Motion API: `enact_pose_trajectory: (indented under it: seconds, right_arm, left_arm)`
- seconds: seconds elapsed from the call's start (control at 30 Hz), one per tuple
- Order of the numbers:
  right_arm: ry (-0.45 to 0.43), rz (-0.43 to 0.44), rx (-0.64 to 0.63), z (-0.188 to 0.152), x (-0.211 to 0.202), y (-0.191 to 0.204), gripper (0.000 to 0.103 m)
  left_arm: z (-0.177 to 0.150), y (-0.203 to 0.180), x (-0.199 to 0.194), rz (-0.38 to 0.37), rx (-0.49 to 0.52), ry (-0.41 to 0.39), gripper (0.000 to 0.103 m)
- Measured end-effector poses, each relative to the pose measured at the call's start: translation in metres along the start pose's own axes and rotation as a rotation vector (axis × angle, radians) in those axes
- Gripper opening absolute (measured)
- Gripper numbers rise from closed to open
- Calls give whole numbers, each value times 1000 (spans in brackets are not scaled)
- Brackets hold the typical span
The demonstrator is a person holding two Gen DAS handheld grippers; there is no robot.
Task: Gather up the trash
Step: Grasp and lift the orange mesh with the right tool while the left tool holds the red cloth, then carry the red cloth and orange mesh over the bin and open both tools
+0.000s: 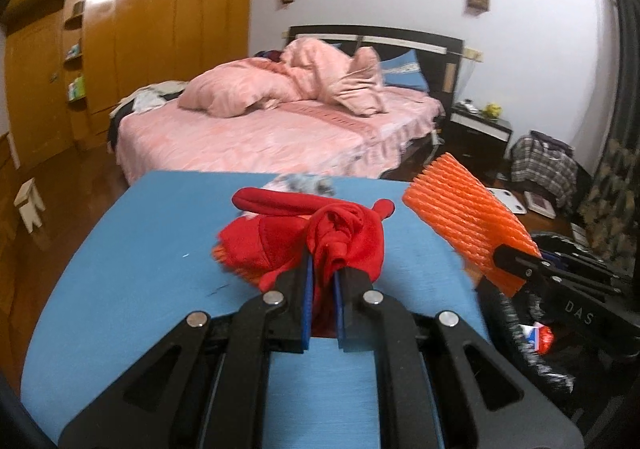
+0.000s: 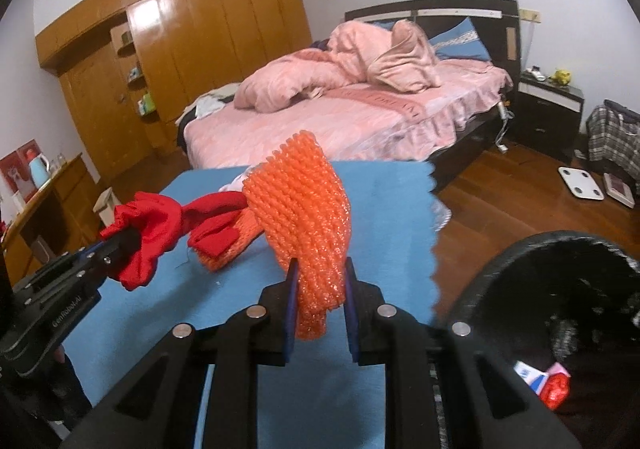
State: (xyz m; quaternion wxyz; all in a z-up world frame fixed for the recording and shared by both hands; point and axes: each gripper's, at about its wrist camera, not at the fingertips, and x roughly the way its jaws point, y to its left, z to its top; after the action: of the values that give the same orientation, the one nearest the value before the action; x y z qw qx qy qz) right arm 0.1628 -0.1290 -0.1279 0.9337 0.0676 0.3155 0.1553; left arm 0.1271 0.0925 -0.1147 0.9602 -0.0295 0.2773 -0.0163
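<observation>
My left gripper (image 1: 323, 269) is shut on a crumpled red cloth (image 1: 344, 237) and holds it just over the blue table (image 1: 140, 241); it also shows at the left of the right wrist view (image 2: 120, 245) with the red cloth (image 2: 156, 221). My right gripper (image 2: 320, 269) is shut on an orange foam net sleeve (image 2: 304, 205) and holds it above the table's right part; the sleeve shows at the right of the left wrist view (image 1: 468, 221). A second orange net piece (image 2: 228, 249) lies on the table under the red cloth. A black trash bin (image 2: 560, 289) stands to the right.
The bin holds a red and white wrapper (image 2: 554, 389). A grey crumpled item (image 1: 308, 183) lies at the table's far edge. Behind is a bed with pink bedding (image 1: 280, 129), a wooden wardrobe (image 1: 140, 29), a nightstand (image 1: 476, 133) and a plaid bag (image 1: 544, 165) on the floor.
</observation>
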Motion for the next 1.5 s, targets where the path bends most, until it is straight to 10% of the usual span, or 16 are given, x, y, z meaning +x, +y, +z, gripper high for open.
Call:
enact_pose_trajectory:
  seconds: [1.23, 1.5]
  right_arm:
    - [-74, -403, 233, -53, -134, -197, 20]
    - [-30, -458, 264, -69, -135, -217, 37]
  left_arm:
    - [-17, -241, 29, -458, 263, 69, 9]
    - [-30, -248, 38, -508, 271, 103, 58]
